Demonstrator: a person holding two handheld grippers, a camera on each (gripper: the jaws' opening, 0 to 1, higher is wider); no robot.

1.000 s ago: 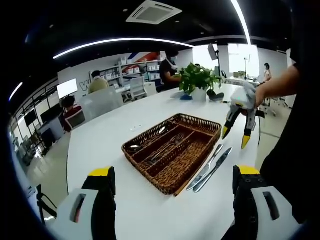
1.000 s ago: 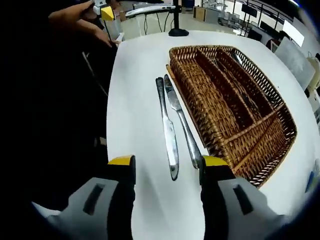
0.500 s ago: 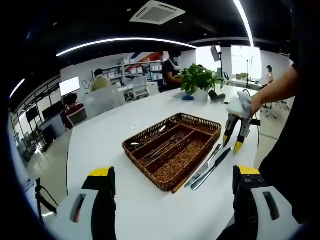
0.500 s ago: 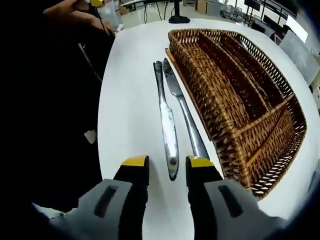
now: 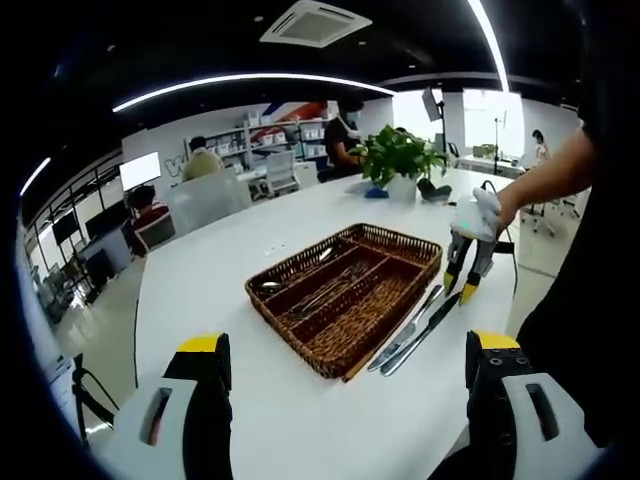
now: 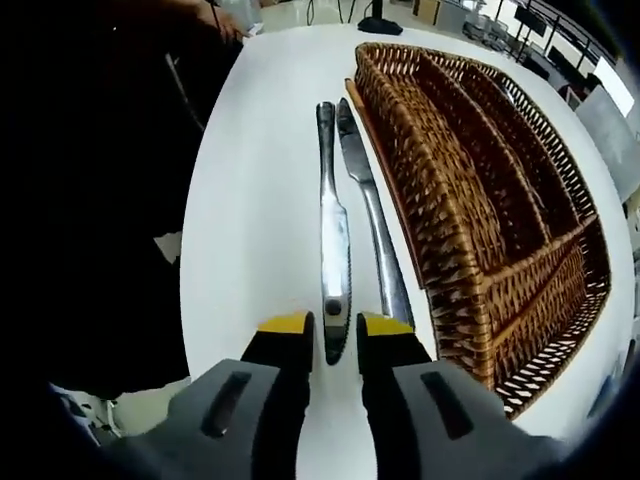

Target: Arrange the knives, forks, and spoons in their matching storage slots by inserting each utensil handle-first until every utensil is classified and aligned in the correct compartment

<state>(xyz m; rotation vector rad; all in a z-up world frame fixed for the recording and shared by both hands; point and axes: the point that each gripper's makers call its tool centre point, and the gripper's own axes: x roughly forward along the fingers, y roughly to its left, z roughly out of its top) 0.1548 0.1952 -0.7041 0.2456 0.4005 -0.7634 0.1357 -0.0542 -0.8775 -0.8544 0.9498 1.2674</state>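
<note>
In the left gripper view the left gripper (image 5: 345, 385) hangs wide open above the white table (image 5: 200, 290), well short of the wicker tray (image 5: 345, 300), whose slots hold utensils too small to sort by kind. To the tray's right, in the right gripper view, the right gripper (image 6: 335, 328) has its jaws drawn narrow around the near end of the left knife (image 6: 331, 235); whether they touch it I cannot tell. The right knife (image 6: 372, 215) lies just beside it against the tray's wall, its near end hidden behind a jaw.

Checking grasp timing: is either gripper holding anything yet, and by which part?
Not clearly. The right gripper straddles one knife's near end; contact cannot be told. The left gripper holds nothing.
</note>
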